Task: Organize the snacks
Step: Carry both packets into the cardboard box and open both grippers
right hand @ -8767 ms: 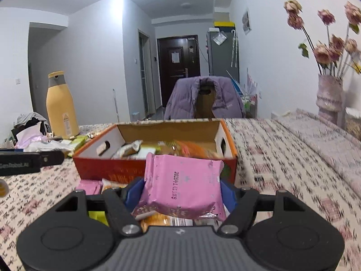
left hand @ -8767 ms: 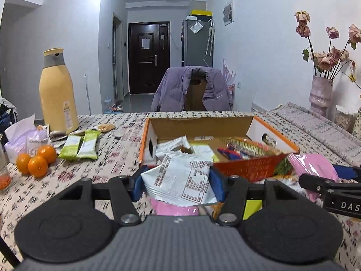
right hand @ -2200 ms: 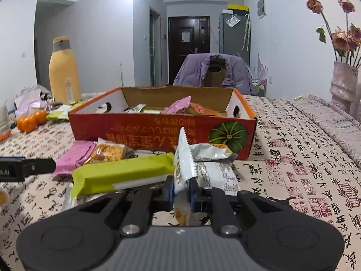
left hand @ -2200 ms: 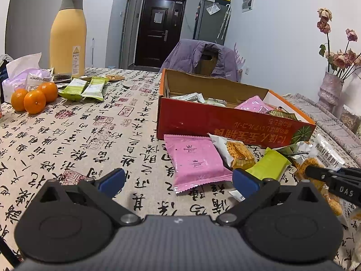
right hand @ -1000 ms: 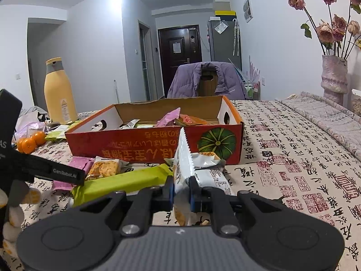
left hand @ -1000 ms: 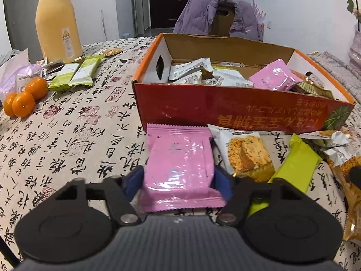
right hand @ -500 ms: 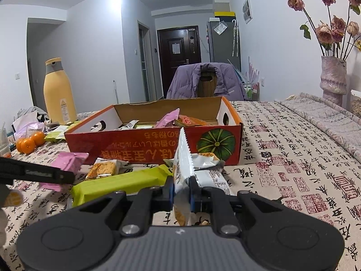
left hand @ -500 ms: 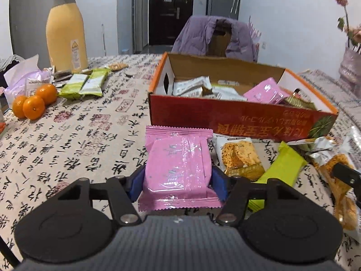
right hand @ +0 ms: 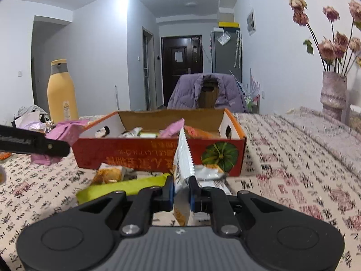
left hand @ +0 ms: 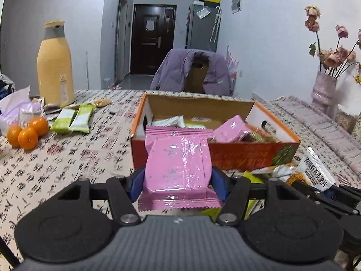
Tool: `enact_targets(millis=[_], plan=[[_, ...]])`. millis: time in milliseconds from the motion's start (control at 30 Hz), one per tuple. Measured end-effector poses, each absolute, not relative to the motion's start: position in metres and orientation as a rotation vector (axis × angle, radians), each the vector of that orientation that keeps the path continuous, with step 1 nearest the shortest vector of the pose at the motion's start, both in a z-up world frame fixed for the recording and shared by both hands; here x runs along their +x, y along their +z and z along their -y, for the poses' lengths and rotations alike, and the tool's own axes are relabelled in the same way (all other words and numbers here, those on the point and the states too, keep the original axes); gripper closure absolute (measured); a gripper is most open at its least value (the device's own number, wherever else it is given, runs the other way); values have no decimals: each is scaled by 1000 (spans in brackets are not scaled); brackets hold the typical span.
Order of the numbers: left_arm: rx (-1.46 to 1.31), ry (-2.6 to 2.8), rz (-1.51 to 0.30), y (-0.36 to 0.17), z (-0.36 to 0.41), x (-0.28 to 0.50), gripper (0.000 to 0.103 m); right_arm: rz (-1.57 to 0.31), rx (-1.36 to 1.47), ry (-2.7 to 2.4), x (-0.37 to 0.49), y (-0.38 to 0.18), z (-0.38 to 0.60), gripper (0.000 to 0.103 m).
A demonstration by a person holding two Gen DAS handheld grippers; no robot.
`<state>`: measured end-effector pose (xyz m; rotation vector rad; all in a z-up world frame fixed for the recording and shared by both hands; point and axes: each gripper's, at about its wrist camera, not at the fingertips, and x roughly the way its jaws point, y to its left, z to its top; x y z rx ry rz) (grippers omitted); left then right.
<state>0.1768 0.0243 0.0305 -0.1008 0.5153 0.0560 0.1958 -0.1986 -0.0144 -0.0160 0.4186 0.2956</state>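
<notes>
The pink packet (left hand: 178,164) is glossy, with crimped ends. The table (left hand: 67,158) carries a cloth printed with characters; an orange box (left hand: 237,155) of snacks stands on it. The left gripper (left hand: 178,181) clamps the packet flat before the box. The right gripper (right hand: 182,190) pinches a white packet (right hand: 181,167) edge-on.

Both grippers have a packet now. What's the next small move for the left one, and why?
Probably carry the left gripper forward over the orange box and let go. Its pads clamp the pink packet, held clear of the table just short of the box's near wall, and the box already holds similar snacks.
</notes>
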Motion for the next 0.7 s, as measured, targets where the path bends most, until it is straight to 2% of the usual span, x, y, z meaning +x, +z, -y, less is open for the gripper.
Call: enact_targets(millis=[367,700], plan=[[-80,39,-449,55,-13,207,41,-309,-39,283,223,33,190,90],[-69,71,-439,67,-12,265,41,-356,8,258,305,50,189,90]])
